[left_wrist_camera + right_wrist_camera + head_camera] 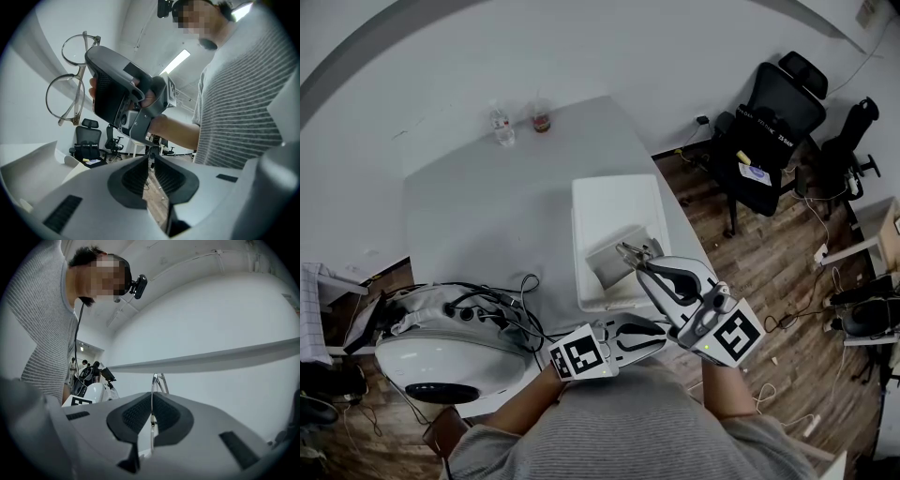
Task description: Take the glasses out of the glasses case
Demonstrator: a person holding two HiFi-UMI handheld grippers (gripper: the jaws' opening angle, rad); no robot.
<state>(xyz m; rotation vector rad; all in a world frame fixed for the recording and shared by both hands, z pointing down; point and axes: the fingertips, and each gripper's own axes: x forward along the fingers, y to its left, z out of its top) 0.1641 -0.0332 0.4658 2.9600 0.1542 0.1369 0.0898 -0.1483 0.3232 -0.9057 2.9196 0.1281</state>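
Note:
The clear-framed glasses hang in the air, and my right gripper is shut on them at the hinge side. In the right gripper view a thin part of the frame stands pinched between the pads of the right gripper. From the head view the right gripper holds the glasses just above the open grey case, which lies in a white tray. My left gripper stays close to the body; in its own view the left gripper shows only a slim slit between the jaws, with nothing held.
Two small bottles stand at the table's far edge. A white domed device with black cables sits at the near left corner. Black office chairs stand on the wooden floor to the right.

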